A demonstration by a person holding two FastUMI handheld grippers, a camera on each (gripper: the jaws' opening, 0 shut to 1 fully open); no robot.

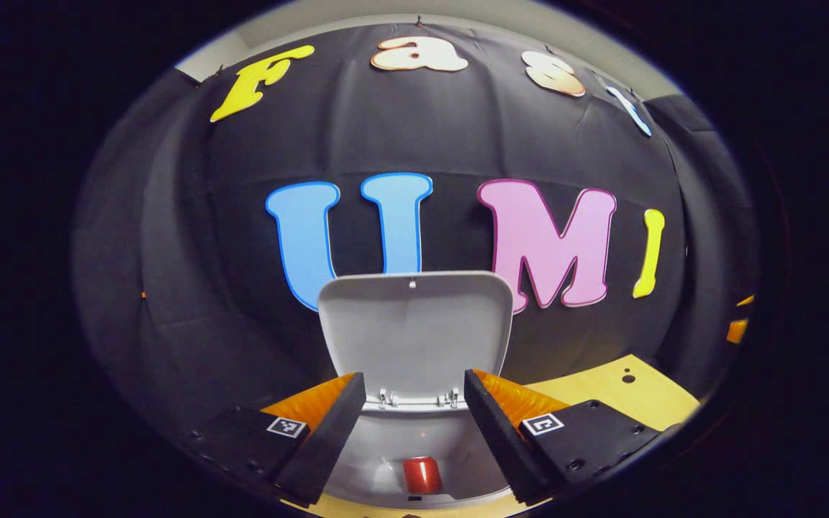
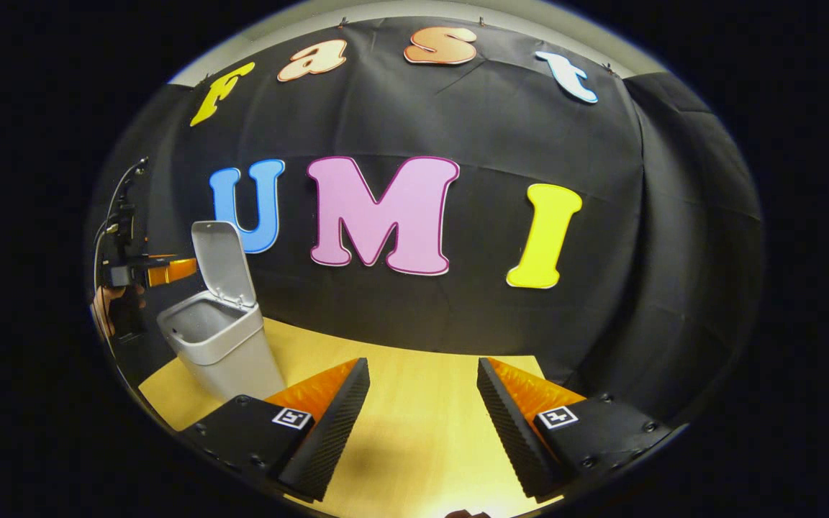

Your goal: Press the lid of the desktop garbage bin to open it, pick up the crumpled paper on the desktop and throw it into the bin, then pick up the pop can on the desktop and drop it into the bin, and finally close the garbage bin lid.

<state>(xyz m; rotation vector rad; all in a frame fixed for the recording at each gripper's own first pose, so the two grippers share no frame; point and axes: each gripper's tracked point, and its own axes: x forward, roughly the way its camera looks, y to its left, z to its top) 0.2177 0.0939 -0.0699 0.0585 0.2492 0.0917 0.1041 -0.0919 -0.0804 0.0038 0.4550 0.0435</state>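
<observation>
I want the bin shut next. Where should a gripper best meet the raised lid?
Judging by its pose, meet the lid at its free top edge: it stands upright on hinges at the bin's back rim. The left gripper hangs over the opening, so come from behind and push forward and down.

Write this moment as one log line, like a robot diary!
bin lid: up | pop can: inside bin | left tongs: open above bin | right tongs: open over table | left: close lid

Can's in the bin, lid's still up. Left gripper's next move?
Probably reach the open left gripper forward and up to the raised lid and tip it down. The red can already lies inside the bin, both grippers hold nothing, so only closing seems left.
</observation>
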